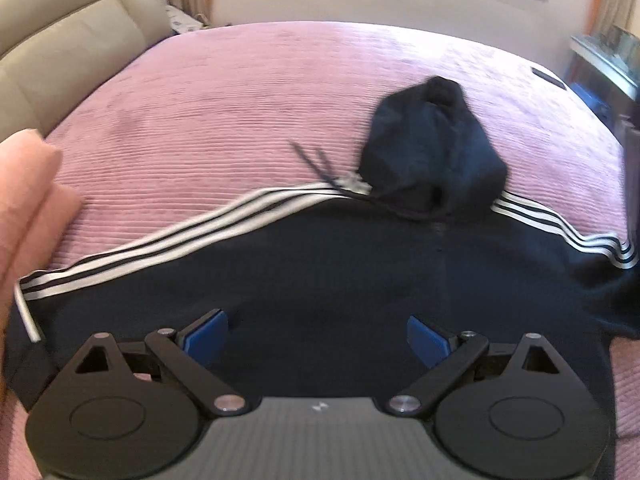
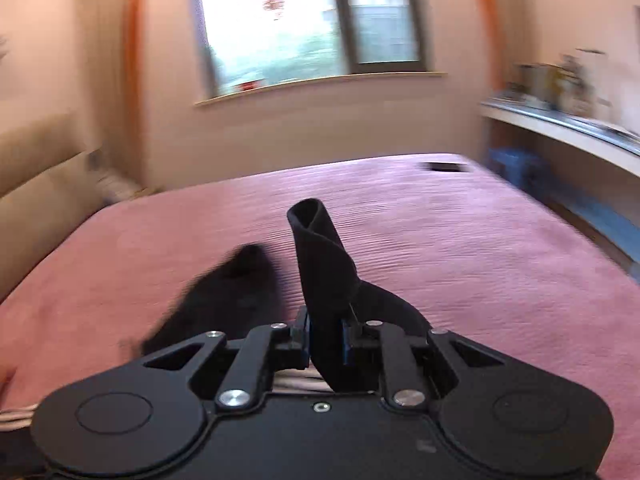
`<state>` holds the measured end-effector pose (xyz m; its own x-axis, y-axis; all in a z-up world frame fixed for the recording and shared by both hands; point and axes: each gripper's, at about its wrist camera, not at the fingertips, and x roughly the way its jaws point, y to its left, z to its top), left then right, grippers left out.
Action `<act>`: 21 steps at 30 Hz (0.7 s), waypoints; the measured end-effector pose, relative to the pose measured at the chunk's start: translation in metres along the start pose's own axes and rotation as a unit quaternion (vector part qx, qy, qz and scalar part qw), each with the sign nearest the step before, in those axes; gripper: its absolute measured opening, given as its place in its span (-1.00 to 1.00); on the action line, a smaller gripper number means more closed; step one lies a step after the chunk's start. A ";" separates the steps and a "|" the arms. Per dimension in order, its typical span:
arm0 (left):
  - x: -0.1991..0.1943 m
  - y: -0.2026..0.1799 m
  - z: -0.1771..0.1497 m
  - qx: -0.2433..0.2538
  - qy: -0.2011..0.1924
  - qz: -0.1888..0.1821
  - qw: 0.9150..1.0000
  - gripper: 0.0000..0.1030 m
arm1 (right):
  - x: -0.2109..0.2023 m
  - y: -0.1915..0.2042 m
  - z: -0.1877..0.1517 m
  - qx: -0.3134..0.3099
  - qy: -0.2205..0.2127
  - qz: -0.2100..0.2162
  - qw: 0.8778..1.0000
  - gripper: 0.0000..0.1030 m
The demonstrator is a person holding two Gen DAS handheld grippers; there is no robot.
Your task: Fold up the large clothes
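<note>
Hoodie (image 1: 340,280) cut off by lower and right frame edges. Shelf items (image 2: 560,80) blurred, not identifiable. Small dark object (image 2: 444,167) at bed's (image 2: 480,240) far corner indistinct.

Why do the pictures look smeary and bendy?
Right wrist view: the window, shelf and hood smear, while the right claw and its pinched cuff stay sharp. Left wrist view: milder blur, and the fisheye bows the pink bed.
</note>
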<state>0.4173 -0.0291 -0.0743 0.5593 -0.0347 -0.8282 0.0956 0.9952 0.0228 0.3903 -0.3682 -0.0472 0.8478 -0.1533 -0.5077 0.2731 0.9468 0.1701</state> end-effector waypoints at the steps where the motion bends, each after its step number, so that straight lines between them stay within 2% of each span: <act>1: 0.001 0.013 0.001 -0.005 -0.001 0.002 1.000 0.90 | 0.005 0.030 -0.005 -0.004 0.004 0.021 1.000 -0.63; 6: 0.005 0.077 -0.001 -0.033 -0.013 0.022 0.999 0.90 | 0.036 0.158 -0.043 -0.020 0.051 0.114 0.992 -0.61; 8: 0.010 0.097 -0.004 -0.043 -0.015 0.038 0.998 0.89 | 0.050 0.199 -0.064 -0.036 0.079 0.152 0.985 -0.32; 9: 0.015 0.107 -0.007 -0.050 -0.021 0.046 0.997 0.89 | 0.057 0.214 -0.078 -0.044 0.099 0.174 0.979 0.18; 10: 0.020 0.115 -0.008 -0.053 -0.024 0.047 0.997 0.89 | 0.062 0.226 -0.092 -0.056 0.127 0.184 0.973 0.31; 11: 0.024 0.120 -0.009 -0.055 -0.023 0.045 0.997 0.89 | 0.065 0.232 -0.103 -0.071 0.150 0.186 0.968 0.29; 14: 0.047 0.124 -0.007 -0.054 -0.021 0.006 0.998 0.85 | 0.057 0.225 -0.123 -0.093 0.190 0.174 0.962 0.29; 16: 0.065 0.121 -0.002 -0.060 -0.014 -0.040 0.997 0.80 | 0.049 0.201 -0.126 -0.090 0.204 0.147 0.964 0.33; 18: 0.084 0.120 0.005 -0.079 0.000 -0.096 0.992 0.76 | 0.049 0.176 -0.123 -0.086 0.218 0.114 0.965 0.33; 21: 0.115 0.119 0.015 -0.104 0.028 -0.153 0.982 0.75 | 0.043 0.150 -0.126 -0.084 0.233 0.071 0.966 0.33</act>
<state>0.5050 0.0844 -0.1583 0.4835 -0.3368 -0.8080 0.0783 0.9360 -0.3432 0.4105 -0.1976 -0.1499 0.5638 0.0878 -0.8213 0.0582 0.9876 0.1455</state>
